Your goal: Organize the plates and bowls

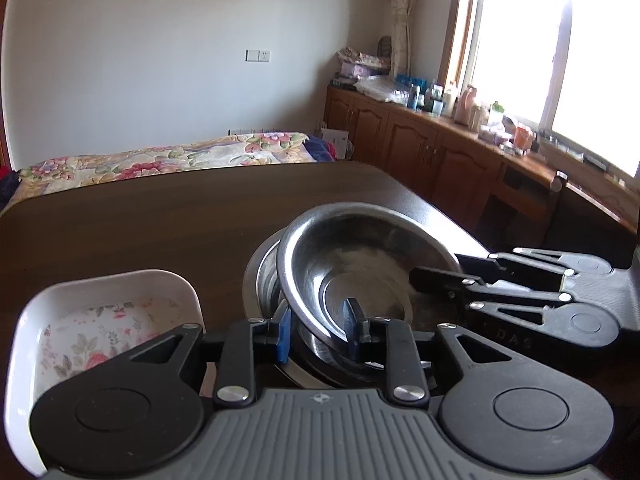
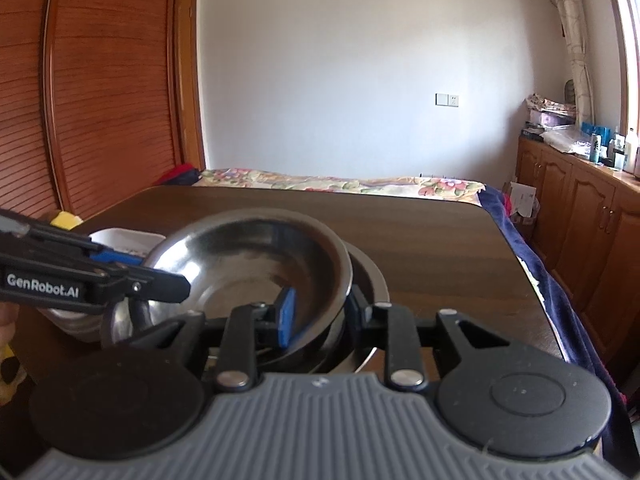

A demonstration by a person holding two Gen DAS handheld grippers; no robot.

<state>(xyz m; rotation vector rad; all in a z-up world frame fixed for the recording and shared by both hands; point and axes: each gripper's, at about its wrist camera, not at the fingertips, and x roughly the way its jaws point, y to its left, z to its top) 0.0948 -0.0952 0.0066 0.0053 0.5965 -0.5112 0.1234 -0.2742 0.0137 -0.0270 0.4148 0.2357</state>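
The dark wooden surface (image 1: 160, 216) carries everything, with a flower-patterned bed (image 1: 168, 156) just beyond its far edge. On it sits a stack of steel bowls: the top steel bowl (image 1: 360, 264) is tilted, resting askew in the lower steel bowl (image 1: 260, 276) beneath it (I cannot tell how many lie under that). Just left of the stack, seen from my left wrist, stands a white square dish (image 1: 108, 320) with a floral print inside, apart from the bowls.

My left fingers (image 1: 320, 328) straddle the near rim of the top steel bowl, one blue pad outside the wall and one inside, clenched on that rim. My right fingers (image 2: 320, 316) do the same from the opposite side: the blue pad sits inside the bowl, the black finger outside, grasping the rim. In the left wrist view my right fingers come in from the right, reaching over the bowl's edge.
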